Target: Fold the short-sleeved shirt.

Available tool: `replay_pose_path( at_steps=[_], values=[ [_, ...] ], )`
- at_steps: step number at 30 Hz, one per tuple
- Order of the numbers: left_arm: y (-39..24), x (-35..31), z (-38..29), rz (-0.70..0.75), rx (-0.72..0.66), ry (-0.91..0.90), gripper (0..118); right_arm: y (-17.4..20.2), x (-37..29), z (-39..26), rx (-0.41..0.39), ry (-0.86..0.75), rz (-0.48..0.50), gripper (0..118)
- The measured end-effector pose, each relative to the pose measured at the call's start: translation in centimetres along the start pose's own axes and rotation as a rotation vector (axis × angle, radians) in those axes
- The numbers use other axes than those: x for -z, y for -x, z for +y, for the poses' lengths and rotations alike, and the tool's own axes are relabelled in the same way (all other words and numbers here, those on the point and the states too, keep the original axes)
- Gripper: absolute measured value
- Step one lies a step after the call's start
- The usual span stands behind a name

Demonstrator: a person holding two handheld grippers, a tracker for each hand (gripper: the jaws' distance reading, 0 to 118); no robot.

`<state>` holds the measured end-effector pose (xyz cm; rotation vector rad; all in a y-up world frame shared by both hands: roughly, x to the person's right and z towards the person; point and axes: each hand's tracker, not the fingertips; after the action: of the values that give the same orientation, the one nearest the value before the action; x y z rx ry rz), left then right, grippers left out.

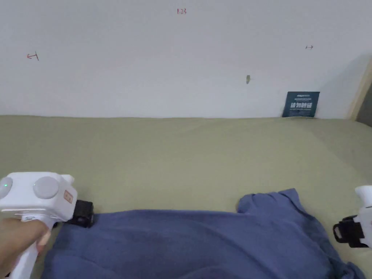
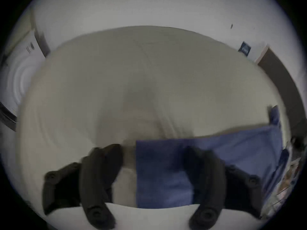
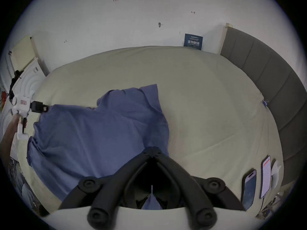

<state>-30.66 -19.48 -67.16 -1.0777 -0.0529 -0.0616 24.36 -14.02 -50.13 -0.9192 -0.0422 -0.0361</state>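
You have the blue shirt [image 1: 203, 243] spread on the bed [image 1: 181, 160] at 6 o'clock, right hand-held gripper [image 3: 152, 152] pinching its edge, left hand-held gripper [image 2: 154, 152] gaping over a corner, so clamp that next.

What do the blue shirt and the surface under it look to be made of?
Shirt: soft matte knit, likely cotton; it drapes and wrinkles without shine. Bed cover: matte woven fabric, olive-beige, showing faint creases. Exact fibres cannot be told.
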Motion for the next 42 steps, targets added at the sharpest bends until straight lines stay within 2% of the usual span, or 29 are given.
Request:
replay_pose_path(
  at_steps=[1,2,3,4,6,7,10,12,14,15,16,17,18,19,20,21,29,38,42],
  values=[
    [0.0,-0.5,-0.3,0.022,0.02,-0.009,58,0.1,0.9,1.1,-0.006,0.007,-0.012,0],
    [0.2,-1.1,-0.4,-0.023,0.014,-0.022,30,0.3,1.8,2.1,-0.014,0.015,-0.028,1],
    [0.2,-1.5,-0.3,-0.093,0.018,-0.027,2,0.6,2.9,3.2,-0.035,0.031,-0.05,8],
    [0.2,-1.7,-0.1,-0.167,0.022,-0.01,2,0.7,4.2,4.6,-0.058,0.05,-0.064,33],
    [0.5,-2.2,-0.1,-0.139,0.022,-0.013,2,0.7,6.8,6.8,-0.071,0.061,-0.04,96],
    [0.2,-2.3,0.1,-0.113,0.051,-0.011,2,0.6,8.3,7.6,-0.08,0.089,-0.025,112],
    [0.5,-1.7,0.1,-0.127,0.014,0.009,2,-0.2,12.5,9.6,-0.077,0.103,-0.041,103],
    [0.4,-1.5,0.3,-0.123,0.001,0.014,2,-0.3,14.0,9.7,-0.065,0.124,-0.066,103],
    [0.5,-1.1,0.0,-0.123,-0.002,0.017,2,-0.5,15.3,9.3,-0.044,0.166,-0.038,102],
    [0.4,-1.1,0.1,-0.12,-0.003,0.015,2,-0.5,15.6,8.9,-0.044,0.187,-0.027,98],
    [0.3,-1.1,0.3,-0.118,-0.004,0.014,2,-0.4,15.6,8.5,-0.04,0.203,-0.027,82],
    [0.3,-1.0,0.0,-0.115,-0.004,0.015,2,-0.4,15.1,8.2,0.003,0.173,-0.008,75],
    [0.3,-1.1,0.1,-0.112,-0.003,0.015,2,-0.4,14.5,8.4,0.039,0.14,-0.032,69],
    [0.3,-1.3,0.3,-0.109,-0.002,0.015,2,-0.5,14.0,8.6,0.075,0.136,-0.022,34],
    [0.3,-1.6,0.5,-0.108,-0.005,0.017,2,-0.4,13.2,8.7,0.068,0.131,0.004,0],
    [0.3,-1.9,0.3,-0.109,-0.009,0.018,2,-0.1,12.0,8.8,0.05,0.093,-0.045,0],
    [1.0,-9.1,-1.0,-0.152,-0.001,-0.045,2,1.0,2.3,9.3,-0.038,-0.003,0.006,0],
    [3.2,-17.8,-7.0,-0.223,-0.035,-0.096,2,0.6,-8.7,4.2,-0.067,-0.037,0.028,0],
    [4.0,-19.2,-11.6,-0.241,-0.056,-0.072,2,-0.6,-10.6,-0.2,-0.039,-0.021,0.062,0]
  ],
)
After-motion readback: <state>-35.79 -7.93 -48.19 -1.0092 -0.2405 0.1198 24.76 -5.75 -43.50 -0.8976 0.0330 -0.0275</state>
